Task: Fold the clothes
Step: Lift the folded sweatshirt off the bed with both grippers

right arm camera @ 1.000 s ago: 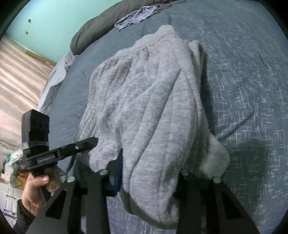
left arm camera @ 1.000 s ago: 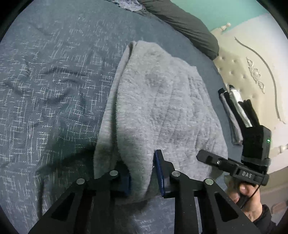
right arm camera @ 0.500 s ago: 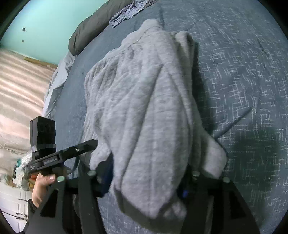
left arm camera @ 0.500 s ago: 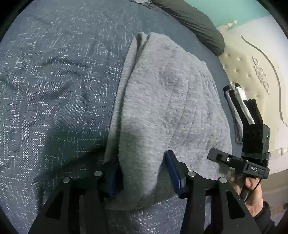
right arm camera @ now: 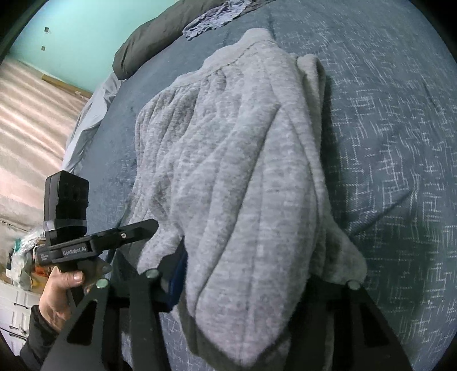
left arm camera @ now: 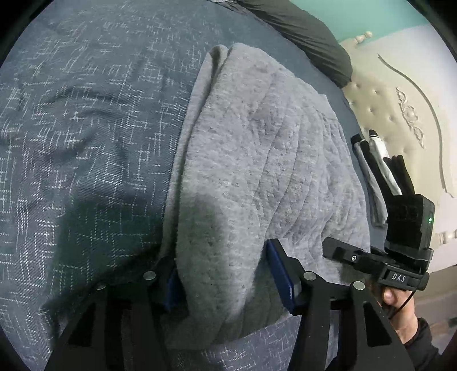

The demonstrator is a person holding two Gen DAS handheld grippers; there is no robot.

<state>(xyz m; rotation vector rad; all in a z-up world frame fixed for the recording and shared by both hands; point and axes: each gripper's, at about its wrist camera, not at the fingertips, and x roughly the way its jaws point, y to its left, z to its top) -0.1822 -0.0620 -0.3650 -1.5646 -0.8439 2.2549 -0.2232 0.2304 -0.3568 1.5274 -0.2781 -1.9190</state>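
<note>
A grey fleece garment [left arm camera: 257,157] lies lengthwise on the dark blue bed cover [left arm camera: 85,128], folded over itself with a doubled edge on its left. My left gripper [left arm camera: 222,274] is open, and the garment's near end sits loosely between its blue pads [left arm camera: 282,279]. In the right wrist view the same garment [right arm camera: 228,142] runs away from me. My right gripper [right arm camera: 245,268] is open wide; the cloth's near end drapes over it and hides the right finger. Only the left blue pad [right arm camera: 178,274] shows.
A dark pillow [left arm camera: 300,28] lies at the head of the bed by the cream tufted headboard [left arm camera: 400,114]. Black and white folded items [left arm camera: 380,165] sit beside the garment. A crumpled bluish cloth [right arm camera: 211,20] lies far off. A hand [right arm camera: 60,288] holds the other gripper.
My left gripper's jaws have spread apart and let go of the garment's near end. The right gripper's jaws widened too. The garment settled lower onto the bed.
</note>
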